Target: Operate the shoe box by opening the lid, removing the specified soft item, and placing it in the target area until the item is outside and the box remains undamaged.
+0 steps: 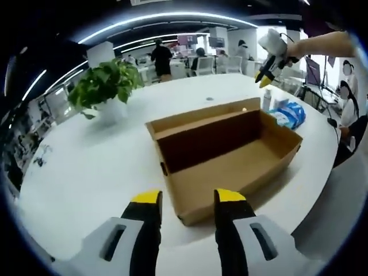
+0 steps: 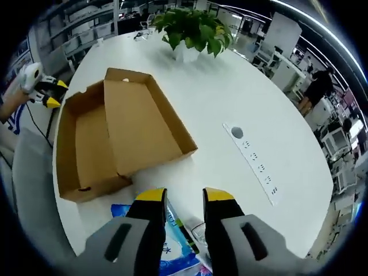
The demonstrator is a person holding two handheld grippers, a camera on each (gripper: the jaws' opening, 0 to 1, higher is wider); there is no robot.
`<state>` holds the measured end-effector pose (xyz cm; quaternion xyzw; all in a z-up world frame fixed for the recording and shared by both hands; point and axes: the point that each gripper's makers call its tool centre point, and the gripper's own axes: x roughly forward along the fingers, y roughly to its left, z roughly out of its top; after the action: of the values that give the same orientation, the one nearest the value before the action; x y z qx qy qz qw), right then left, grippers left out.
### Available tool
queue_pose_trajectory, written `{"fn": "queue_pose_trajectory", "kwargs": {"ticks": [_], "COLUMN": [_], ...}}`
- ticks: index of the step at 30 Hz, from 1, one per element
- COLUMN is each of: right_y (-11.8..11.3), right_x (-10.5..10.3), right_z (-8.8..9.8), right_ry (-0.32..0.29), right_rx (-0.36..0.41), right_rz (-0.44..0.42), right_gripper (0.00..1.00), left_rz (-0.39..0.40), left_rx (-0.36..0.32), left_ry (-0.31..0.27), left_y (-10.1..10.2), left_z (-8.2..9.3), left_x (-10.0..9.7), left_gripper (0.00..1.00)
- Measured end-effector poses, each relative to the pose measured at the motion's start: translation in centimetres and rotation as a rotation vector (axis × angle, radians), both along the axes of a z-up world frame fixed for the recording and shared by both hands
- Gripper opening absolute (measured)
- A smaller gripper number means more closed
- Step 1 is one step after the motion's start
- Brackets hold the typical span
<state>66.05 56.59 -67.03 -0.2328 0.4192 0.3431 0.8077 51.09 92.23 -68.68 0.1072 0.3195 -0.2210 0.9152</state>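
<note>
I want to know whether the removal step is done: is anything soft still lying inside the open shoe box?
No. In the left gripper view the shoe box stands open and its bare cardboard floor holds nothing.

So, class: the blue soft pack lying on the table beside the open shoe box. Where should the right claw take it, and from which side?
Probably from above. The blue soft pack lies flat on the table just under the right claw, which is open and empty. Pinch its upper face near the middle, where the wrapper should bunch. The shoe box crowds one side, so a sideways approach looks poorer.
</note>
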Motion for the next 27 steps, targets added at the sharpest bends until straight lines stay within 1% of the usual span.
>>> {"fn": "queue_pose_trajectory", "kwargs": {"ticks": [1, 2, 4, 8, 10, 12, 14, 19, 22, 27], "right_y": [0.0, 0.0, 0.2, 1.0, 1.5, 2.0, 2.4, 3.5, 4.1, 4.6], "right_x": [0.2, 0.3, 0.5, 0.8, 1.1, 1.3, 1.6, 1.8, 2.1, 2.7], "right_z": [-0.2, -0.3, -0.7, -1.2, -1.6, -1.9, -2.2, -3.1, -3.6, -4.5], "right_ry": [0.003, 0.006, 0.014, 0.038, 0.051, 0.062, 0.069, 0.097, 0.120, 0.140], "right_rx": [0.014, 0.022, 0.044, 0.101, 0.130, 0.151, 0.168, 0.202, 0.240, 0.259], "right_rz": [-0.035, -0.051, -0.097, -0.155, -0.178, -0.192, -0.199, -0.225, -0.262, -0.297], "right_gripper": [0.22, 0.22, 0.22, 0.21, 0.20, 0.20, 0.19, 0.19, 0.19, 0.19], "left_rz": [0.012, 0.027, 0.042, 0.074, 0.089, 0.099, 0.112, 0.153, 0.167, 0.186], "left_rx": [-0.006, -0.018, -0.021, -0.018, -0.024, -0.027, -0.043, -0.073, -0.064, -0.069], "left_ry": [0.006, 0.015, 0.030, 0.064, 0.080, 0.091, 0.099, 0.129, 0.137, 0.145], "left_y": [0.1, 0.2, 0.4, 0.9, 1.0, 1.1, 1.1, 1.2, 1.3, 1.4], "left_z": [-0.1, -0.3, -0.6, -1.5, -1.9, -2.3, -2.4, -2.8, -3.0, -3.1], "left_x": [0.1, 0.2, 0.3, 0.4, 0.5, 0.5, 0.6, 0.9, 1.1, 1.1], "left_gripper": [0.32, 0.30, 0.28, 0.23, 0.22, 0.20, 0.16, 0.10, 0.03, 0.03]}}
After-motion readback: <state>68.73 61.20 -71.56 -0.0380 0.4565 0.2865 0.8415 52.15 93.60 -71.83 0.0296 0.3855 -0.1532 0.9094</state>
